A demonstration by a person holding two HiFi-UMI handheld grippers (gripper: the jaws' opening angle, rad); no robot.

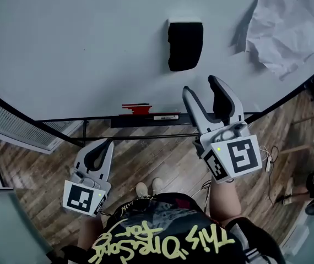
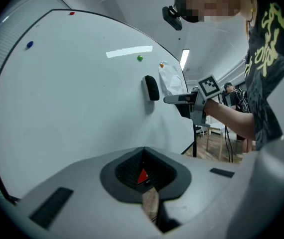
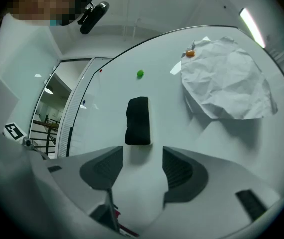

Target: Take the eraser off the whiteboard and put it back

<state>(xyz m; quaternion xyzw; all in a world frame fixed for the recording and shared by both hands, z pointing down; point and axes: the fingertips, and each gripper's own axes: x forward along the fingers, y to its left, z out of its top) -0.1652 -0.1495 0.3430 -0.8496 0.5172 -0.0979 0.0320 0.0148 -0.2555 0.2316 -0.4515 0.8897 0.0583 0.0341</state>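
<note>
A black eraser (image 1: 184, 45) clings to the whiteboard (image 1: 80, 43); it also shows in the left gripper view (image 2: 152, 88) and the right gripper view (image 3: 137, 121). My right gripper (image 1: 201, 87) is open, just below the eraser and apart from it, with its jaws pointing up at it (image 3: 142, 168). Nothing is between its fingers. My left gripper (image 1: 103, 147) hangs low at the left, below the board's tray, shut and empty (image 2: 144, 176).
A crumpled white paper (image 1: 281, 26) is pinned at the board's upper right under an orange magnet (image 3: 190, 54). A green magnet (image 3: 140, 73) sits above the eraser. A red marker (image 1: 136, 108) lies on the tray (image 1: 146, 120). Wooden floor lies below.
</note>
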